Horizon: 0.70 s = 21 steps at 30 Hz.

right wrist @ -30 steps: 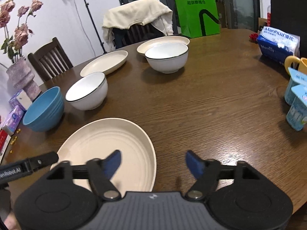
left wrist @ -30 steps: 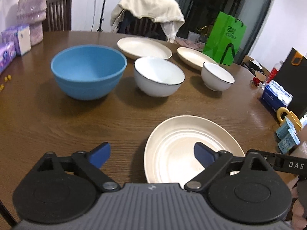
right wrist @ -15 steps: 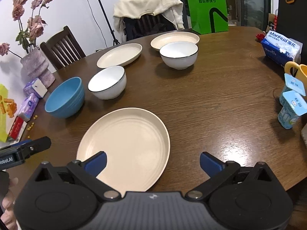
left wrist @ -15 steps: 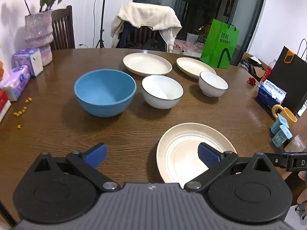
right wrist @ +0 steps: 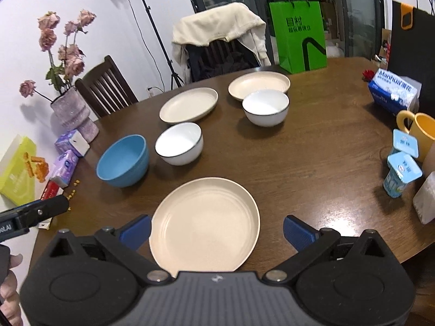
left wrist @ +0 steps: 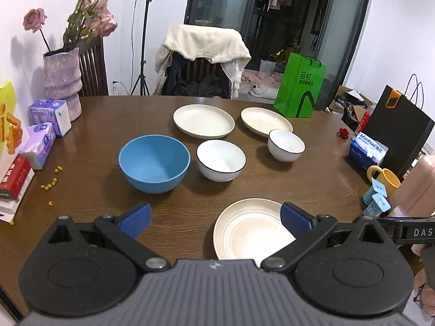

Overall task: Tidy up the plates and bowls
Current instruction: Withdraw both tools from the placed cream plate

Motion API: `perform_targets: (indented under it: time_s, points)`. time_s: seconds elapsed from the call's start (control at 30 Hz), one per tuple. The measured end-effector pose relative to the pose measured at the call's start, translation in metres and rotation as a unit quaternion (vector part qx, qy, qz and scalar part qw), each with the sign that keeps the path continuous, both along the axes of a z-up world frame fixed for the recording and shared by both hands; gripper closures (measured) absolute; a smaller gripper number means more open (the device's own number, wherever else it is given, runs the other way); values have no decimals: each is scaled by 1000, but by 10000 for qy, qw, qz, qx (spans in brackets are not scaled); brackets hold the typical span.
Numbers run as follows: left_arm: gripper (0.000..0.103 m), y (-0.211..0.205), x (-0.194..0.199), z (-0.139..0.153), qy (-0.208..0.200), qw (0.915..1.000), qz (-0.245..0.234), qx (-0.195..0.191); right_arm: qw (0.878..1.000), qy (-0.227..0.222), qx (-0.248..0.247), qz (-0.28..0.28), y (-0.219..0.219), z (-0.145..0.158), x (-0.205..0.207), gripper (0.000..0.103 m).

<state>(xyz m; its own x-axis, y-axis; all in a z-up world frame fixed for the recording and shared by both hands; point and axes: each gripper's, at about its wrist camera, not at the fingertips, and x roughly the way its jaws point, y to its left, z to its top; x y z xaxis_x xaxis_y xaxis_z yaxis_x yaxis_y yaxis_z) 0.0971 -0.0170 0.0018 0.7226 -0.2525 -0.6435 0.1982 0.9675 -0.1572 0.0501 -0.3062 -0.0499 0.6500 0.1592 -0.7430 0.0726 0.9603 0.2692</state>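
Observation:
On the round brown table lie three cream plates: a near plate point(left wrist: 251, 228) point(right wrist: 205, 224) and two far plates point(left wrist: 204, 121) point(left wrist: 266, 121) point(right wrist: 189, 105) point(right wrist: 259, 84). A blue bowl point(left wrist: 154, 163) point(right wrist: 123, 160) stands beside a white black-rimmed bowl point(left wrist: 221, 159) point(right wrist: 179, 143). A second white bowl point(left wrist: 286, 144) point(right wrist: 265, 107) stands further right. My left gripper point(left wrist: 214, 220) hangs open above the table's near edge, holding nothing. My right gripper point(right wrist: 216, 232) is open too, high over the near plate without touching it.
A vase of pink flowers point(left wrist: 62, 81), tissue packs point(left wrist: 40, 144) and small yellow bits point(left wrist: 51, 183) line the left side. A green bag point(left wrist: 299, 85), a blue tissue pack point(right wrist: 394, 91), a yellow mug point(right wrist: 420, 129) and yoghurt cups point(right wrist: 402, 174) sit at the right. A draped chair point(left wrist: 201, 62) stands behind.
Both grippers have risen away from the table, so more of the room shows. The right gripper's jaws widened off the near plate, which stays lying flat on the table.

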Motion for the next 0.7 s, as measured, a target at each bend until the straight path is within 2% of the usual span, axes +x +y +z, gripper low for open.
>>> perform_targets:
  time_s: [0.33, 0.7]
  points:
    - [0, 4, -13, 16, 116, 9999, 23, -3, 10000, 10, 64, 65, 7, 16, -10, 0]
    - [0, 14, 26, 31, 185, 9996, -58, -201, 9998, -3, -139, -124, 9, 29, 8, 0]
